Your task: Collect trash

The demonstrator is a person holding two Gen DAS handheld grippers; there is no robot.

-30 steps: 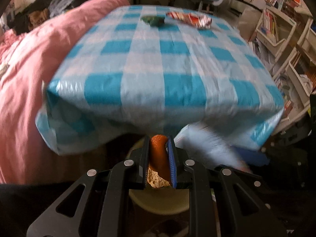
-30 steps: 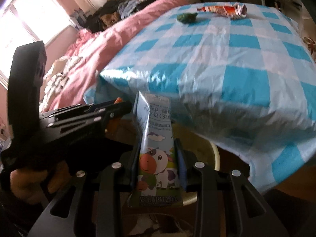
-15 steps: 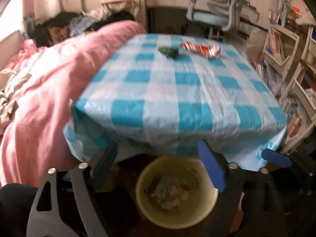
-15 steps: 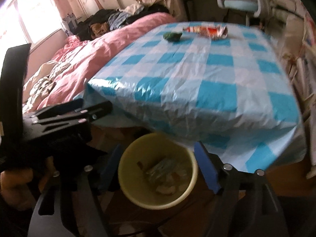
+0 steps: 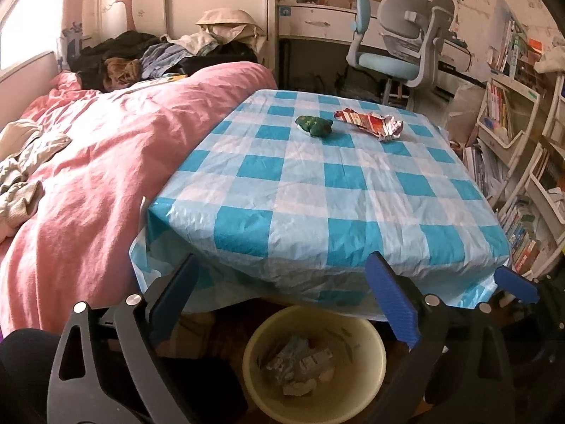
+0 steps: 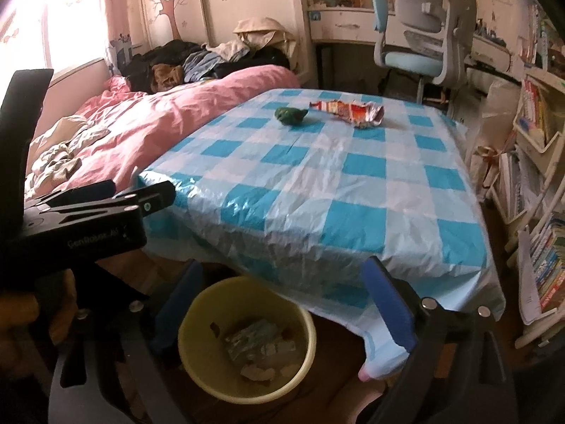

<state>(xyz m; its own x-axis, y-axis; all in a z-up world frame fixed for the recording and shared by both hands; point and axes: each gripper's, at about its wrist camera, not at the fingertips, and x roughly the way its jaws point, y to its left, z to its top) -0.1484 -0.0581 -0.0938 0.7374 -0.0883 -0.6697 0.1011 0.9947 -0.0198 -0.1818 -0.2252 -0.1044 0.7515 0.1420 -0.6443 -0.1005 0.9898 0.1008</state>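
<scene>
1. Trash, a crumpled red wrapper [image 5: 370, 123] and a green wad [image 5: 314, 125], is seen side by side at the counter's [image 5: 317, 194] far end.
2. More scraps are held in the yellow bin [image 5: 314, 364] below its near edge.
3. Left claw [image 5: 282, 304] and right claw [image 6: 282, 304] are opening wide, with nothing between them.

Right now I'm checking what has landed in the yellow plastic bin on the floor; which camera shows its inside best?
The left wrist view: the yellow plastic bin sits nearly centred, its crumpled contents seen from above. The right wrist view shows the bin lower left, more obliquely, its near side partly hidden by a finger.
</scene>
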